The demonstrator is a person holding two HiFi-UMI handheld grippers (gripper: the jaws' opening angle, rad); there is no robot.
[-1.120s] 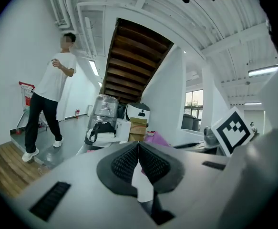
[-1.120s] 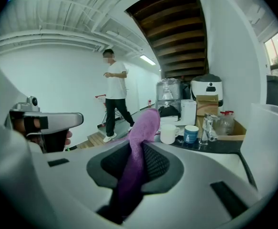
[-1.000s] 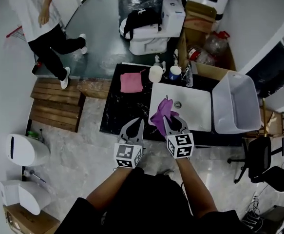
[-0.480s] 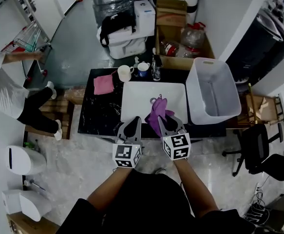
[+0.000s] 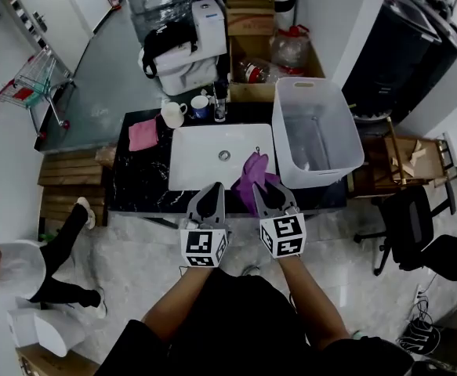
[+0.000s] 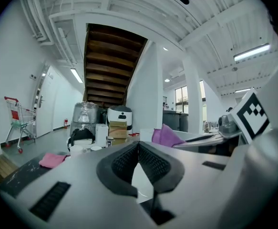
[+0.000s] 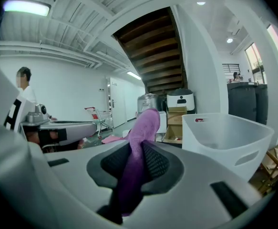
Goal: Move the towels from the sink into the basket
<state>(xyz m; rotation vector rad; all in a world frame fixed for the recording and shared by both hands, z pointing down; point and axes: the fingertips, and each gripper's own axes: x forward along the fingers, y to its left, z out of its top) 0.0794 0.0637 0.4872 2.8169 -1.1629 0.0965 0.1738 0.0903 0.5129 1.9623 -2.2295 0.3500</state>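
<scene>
A purple towel [image 5: 253, 172] hangs over the right end of the white sink [image 5: 197, 167], close to the white basket [image 5: 310, 143]. My right gripper [image 5: 264, 189] is shut on it; in the right gripper view the purple towel [image 7: 141, 128] runs up between the pads of my right gripper [image 7: 139, 151], with the empty basket [image 7: 224, 135] just to the right. My left gripper [image 5: 212, 191] hovers at the sink's front edge. In the left gripper view my left gripper [image 6: 138, 146] is shut with nothing in it. A pink towel [image 5: 143, 134] lies on the black counter [image 5: 138, 178], left of the sink.
Two cups [image 5: 172, 114] and a bottle stand behind the sink. A toilet [image 5: 183, 44] and cardboard boxes [image 5: 255, 49] are farther back. A shopping cart [image 5: 36, 81] stands far left, a wooden pallet [image 5: 63, 198] beside the counter. A person [image 5: 32, 272] is at lower left.
My right gripper has carried the purple towel from the middle of the sink to its right end, nearer the basket. The left gripper kept alongside. The person walked off toward the lower left.
</scene>
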